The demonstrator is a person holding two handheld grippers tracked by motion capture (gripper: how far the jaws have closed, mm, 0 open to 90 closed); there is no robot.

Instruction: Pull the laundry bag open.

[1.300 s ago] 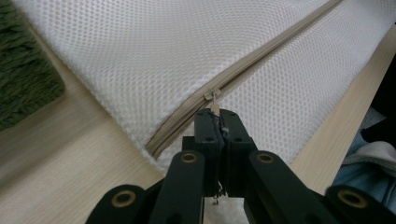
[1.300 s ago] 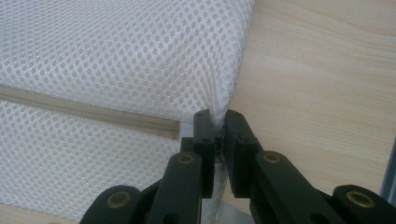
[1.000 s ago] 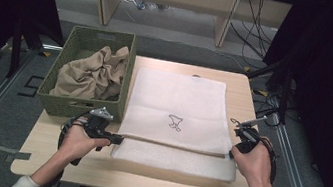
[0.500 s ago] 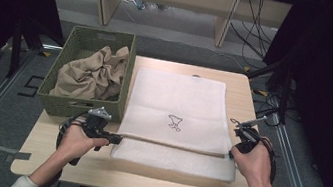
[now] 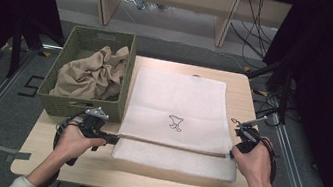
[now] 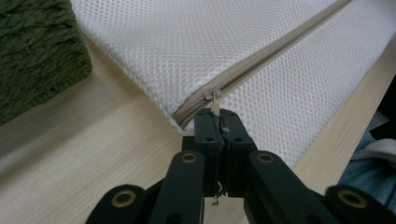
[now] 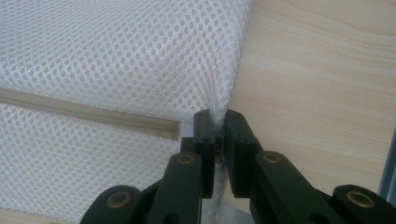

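High view: the white mesh laundry bag [image 5: 178, 120] lies flat on the wooden table [image 5: 63, 158], to the right of the green basket [image 5: 79, 41] holding beige cloth [image 5: 88, 76]. The zipper [image 5: 171, 146] runs left to right along the bag's near part, parallel to the table's near edge. The left gripper [image 5: 109, 138] sits at the zipper's left end; the right gripper [image 5: 235, 152] sits at the bag's right edge.

Left gripper view: the jaws are together, clamped on the zipper pull [image 6: 215, 103]. The slider stands at the left end of the tape, and the zipper's whole length lies away from the gripper, toward the right.

Right gripper view: the jaws are clamped on the bag's mesh edge [image 7: 219, 114], just beside the zipper's right end.

Judgement: the coming pull should follow the zipper axis rightward, with the right gripper anchoring the far end.
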